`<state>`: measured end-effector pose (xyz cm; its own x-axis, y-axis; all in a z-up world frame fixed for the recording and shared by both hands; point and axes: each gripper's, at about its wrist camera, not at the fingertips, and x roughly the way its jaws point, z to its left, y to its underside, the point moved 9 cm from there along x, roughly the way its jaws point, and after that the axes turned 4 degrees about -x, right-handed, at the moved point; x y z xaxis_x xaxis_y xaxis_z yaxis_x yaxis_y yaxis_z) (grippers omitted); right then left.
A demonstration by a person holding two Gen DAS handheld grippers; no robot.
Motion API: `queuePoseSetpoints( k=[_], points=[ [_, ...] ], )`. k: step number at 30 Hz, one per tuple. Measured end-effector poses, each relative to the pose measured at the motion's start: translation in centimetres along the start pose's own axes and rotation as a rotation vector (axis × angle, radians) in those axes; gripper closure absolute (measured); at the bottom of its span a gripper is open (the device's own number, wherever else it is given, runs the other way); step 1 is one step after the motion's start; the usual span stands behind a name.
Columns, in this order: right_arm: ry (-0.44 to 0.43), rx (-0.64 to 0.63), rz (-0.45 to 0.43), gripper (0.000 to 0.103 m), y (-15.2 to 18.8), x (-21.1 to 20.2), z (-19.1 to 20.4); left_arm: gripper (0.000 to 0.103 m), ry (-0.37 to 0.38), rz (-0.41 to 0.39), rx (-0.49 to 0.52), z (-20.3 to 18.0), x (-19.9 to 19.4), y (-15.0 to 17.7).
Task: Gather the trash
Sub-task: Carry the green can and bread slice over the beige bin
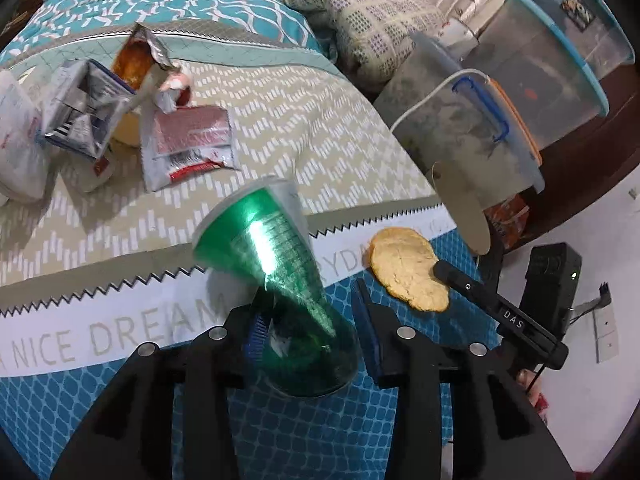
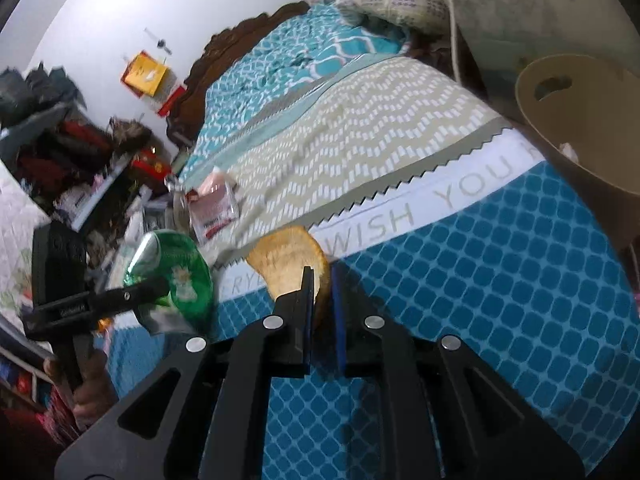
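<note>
A translucent green plastic cup (image 1: 280,264) sits tilted between my left gripper's (image 1: 312,320) blue pads, base toward the camera, above the bed's near edge. The pads rest against its lower part. The right wrist view shows the same cup (image 2: 180,276) in the left gripper (image 2: 162,288), off the bed's side. My right gripper (image 2: 322,270) is shut on the edge of a round tan flatbread-like disc (image 2: 288,256), lifted just over the blue bedspread. That disc (image 1: 404,268) also shows beside the right gripper (image 1: 442,272). A beige bin (image 2: 568,128) stands at the right.
More litter lies on the bed: a red-and-silver packet (image 1: 188,144), a blue-white carton (image 1: 84,108), a foil bag (image 1: 140,56) and a white bag (image 1: 16,128). A pillow (image 1: 372,28) and lidded plastic tubs (image 1: 540,80) crowd the far side. Cluttered shelves (image 2: 80,168) flank the bed.
</note>
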<state>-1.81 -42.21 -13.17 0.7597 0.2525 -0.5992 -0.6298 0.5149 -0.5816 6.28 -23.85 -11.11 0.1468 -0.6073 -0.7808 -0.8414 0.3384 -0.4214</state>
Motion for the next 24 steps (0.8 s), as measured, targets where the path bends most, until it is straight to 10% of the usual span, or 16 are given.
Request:
queuePoseSetpoints(
  k=[3,6,8,15,24],
  points=[
    [-0.012,-0.009,0.035,0.081,0.4,0.8,0.1,0.066,-0.020,-0.015,0.028,-0.5,0.1,-0.2],
    [-0.035,-0.014,0.062,0.031,0.7,1.4,0.4,0.070,-0.026,-0.016,0.038,-0.9,0.2,-0.4],
    [-0.032,-0.047,0.038,0.029,0.5,1.2,1.0,0.075,-0.023,-0.013,0.051,-1.4,0.3,-0.5],
    [-0.039,-0.092,0.129,0.087,1.6,2.9,1.9,0.076,-0.013,0.002,0.098,-3.6,1.7,-0.7],
    [0.011,0.046,-0.033,0.095,-0.9,-1.1,-2.7,0.077,0.061,0.052,0.124,-8.2,4.7,-2.0]
  ],
)
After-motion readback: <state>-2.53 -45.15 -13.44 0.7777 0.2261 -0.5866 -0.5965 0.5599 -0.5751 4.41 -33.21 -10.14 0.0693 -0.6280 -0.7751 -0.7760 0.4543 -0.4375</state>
